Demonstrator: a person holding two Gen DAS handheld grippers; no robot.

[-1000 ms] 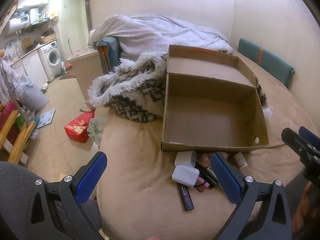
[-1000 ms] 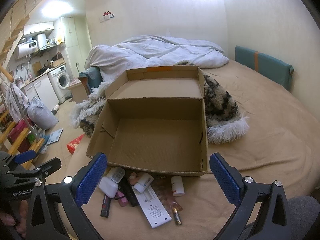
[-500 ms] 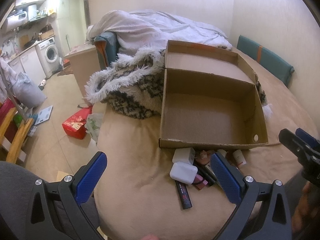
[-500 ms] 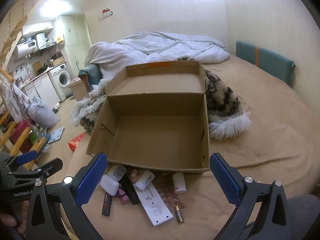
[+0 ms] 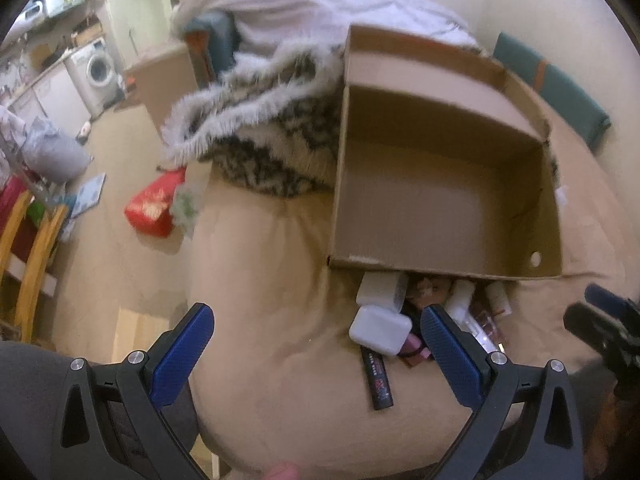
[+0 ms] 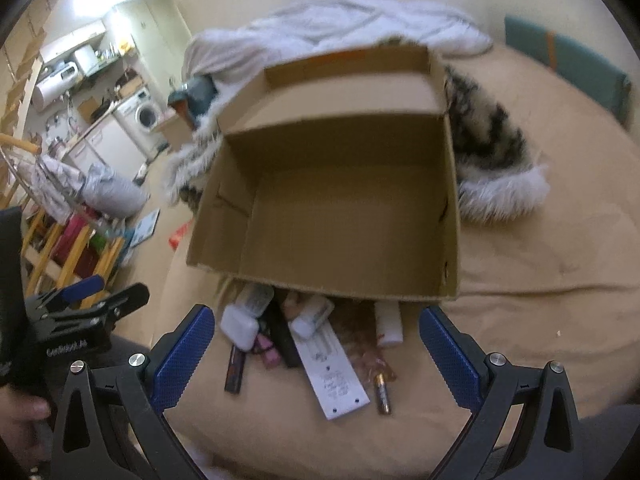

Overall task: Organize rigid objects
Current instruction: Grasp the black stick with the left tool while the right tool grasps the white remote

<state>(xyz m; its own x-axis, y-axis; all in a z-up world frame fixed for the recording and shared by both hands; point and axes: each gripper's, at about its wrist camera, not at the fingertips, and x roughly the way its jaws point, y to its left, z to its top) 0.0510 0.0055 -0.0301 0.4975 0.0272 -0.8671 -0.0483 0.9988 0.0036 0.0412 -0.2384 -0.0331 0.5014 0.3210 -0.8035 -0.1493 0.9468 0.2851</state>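
Note:
An open, empty cardboard box [image 6: 344, 216] lies on the tan bed; it also shows in the left wrist view [image 5: 444, 200]. A heap of small items lies against its near wall: a white charger [image 6: 239, 327], a white remote [image 6: 334, 372], a battery [image 6: 382, 394], a white bottle [image 6: 389, 322], a black tube [image 5: 377, 378] and a white charger [image 5: 380, 330]. My left gripper [image 5: 316, 344] is open and empty, just left of the heap. My right gripper [image 6: 316, 344] is open and empty, above the heap.
A furry black-and-white blanket [image 5: 272, 128] lies behind and beside the box. A white duvet [image 6: 352, 28] lies at the back. The bed edge [image 5: 196, 264] drops to the floor at left, with a red bag [image 5: 154, 208] below. A green cushion [image 6: 568, 60] leans on the right wall.
Both grippers have moved forward and tipped down toward the box and the heap, so these look larger. Both stay open and empty. Nothing on the bed has moved.

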